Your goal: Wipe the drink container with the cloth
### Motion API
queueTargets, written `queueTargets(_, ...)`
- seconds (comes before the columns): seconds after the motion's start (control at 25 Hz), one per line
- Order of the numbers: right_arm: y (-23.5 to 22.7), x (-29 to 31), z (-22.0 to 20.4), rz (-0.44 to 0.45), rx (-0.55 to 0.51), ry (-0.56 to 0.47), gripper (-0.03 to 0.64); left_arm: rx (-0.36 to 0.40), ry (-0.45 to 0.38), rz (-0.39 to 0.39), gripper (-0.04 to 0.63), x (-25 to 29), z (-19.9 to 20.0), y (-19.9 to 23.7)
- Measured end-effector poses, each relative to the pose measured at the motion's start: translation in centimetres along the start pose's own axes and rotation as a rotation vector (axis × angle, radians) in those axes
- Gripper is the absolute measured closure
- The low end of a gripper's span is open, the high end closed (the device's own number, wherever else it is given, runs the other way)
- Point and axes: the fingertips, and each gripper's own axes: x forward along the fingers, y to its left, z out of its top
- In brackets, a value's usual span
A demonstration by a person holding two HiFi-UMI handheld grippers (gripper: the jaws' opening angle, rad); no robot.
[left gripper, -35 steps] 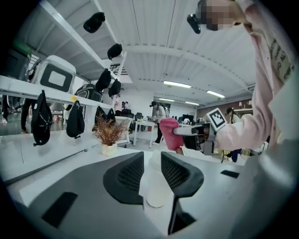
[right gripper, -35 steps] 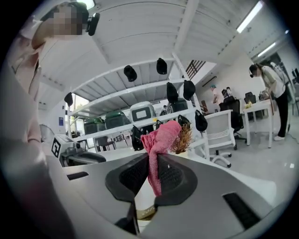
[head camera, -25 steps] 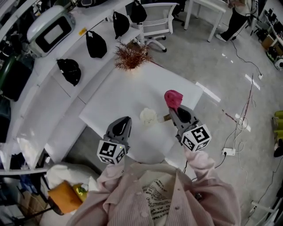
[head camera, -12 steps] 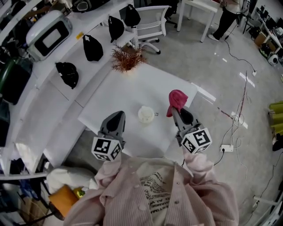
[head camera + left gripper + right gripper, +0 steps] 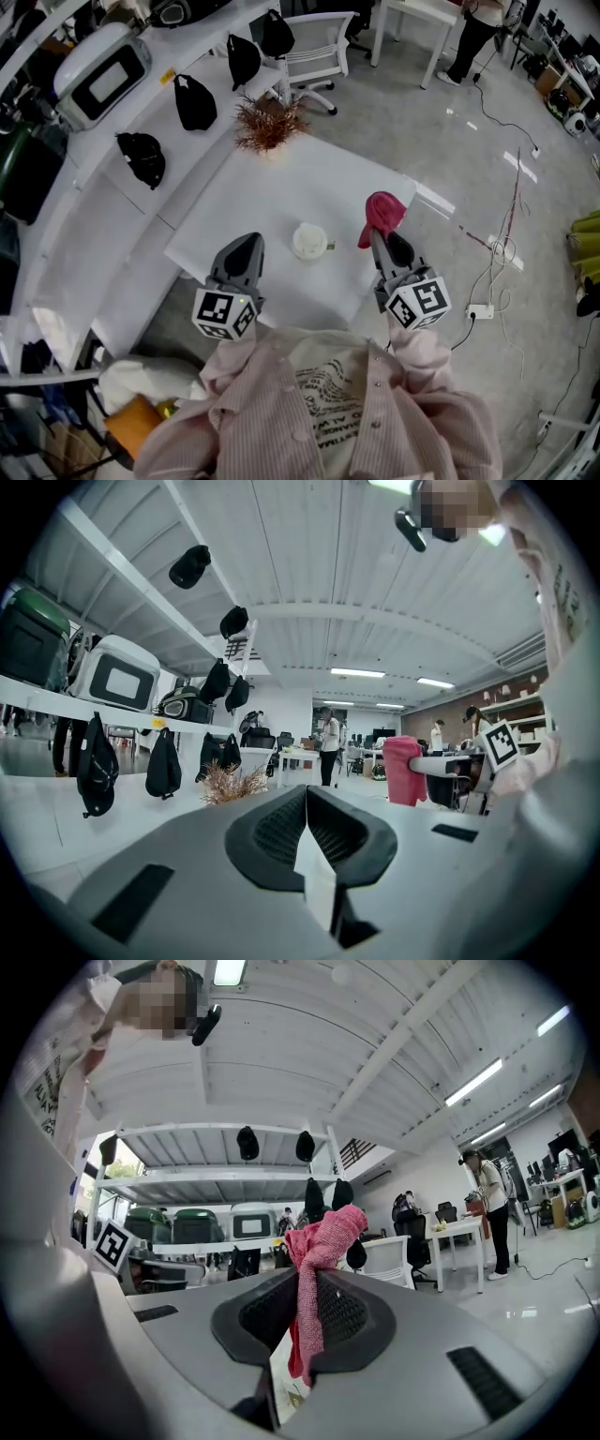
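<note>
The drink container (image 5: 309, 241), small, white and round from above, stands on the white table (image 5: 272, 197) between my two grippers. My left gripper (image 5: 246, 251) hovers at its left, jaws shut with nothing between them; in the left gripper view (image 5: 307, 797) the pads meet. To the container's right, my right gripper (image 5: 382, 236) is shut on a pink cloth (image 5: 382, 212) that bunches above the jaws. In the right gripper view the cloth (image 5: 319, 1241) hangs down through the closed jaws (image 5: 305, 1288). The cloth (image 5: 405, 771) also shows in the left gripper view.
A dried brown plant (image 5: 267, 122) stands at the table's far edge. White shelves at the left carry black caps (image 5: 195, 101) and a white appliance (image 5: 98, 67). A white chair (image 5: 323, 42) is behind the table. Cables and a power strip (image 5: 483, 311) lie on the floor at the right.
Both grippers have risen a little. The right one has swung slightly right, still carrying the pink cloth. The container has stayed where it was.
</note>
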Motion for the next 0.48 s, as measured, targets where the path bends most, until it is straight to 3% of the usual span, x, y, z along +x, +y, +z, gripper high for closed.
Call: queueTargets(0.48,-0.83,-0.66,-0.05,-0.035,-0.002,0.001,0.580,-0.005,0.007,0.004,0.591,0.25,-0.43,0.25)
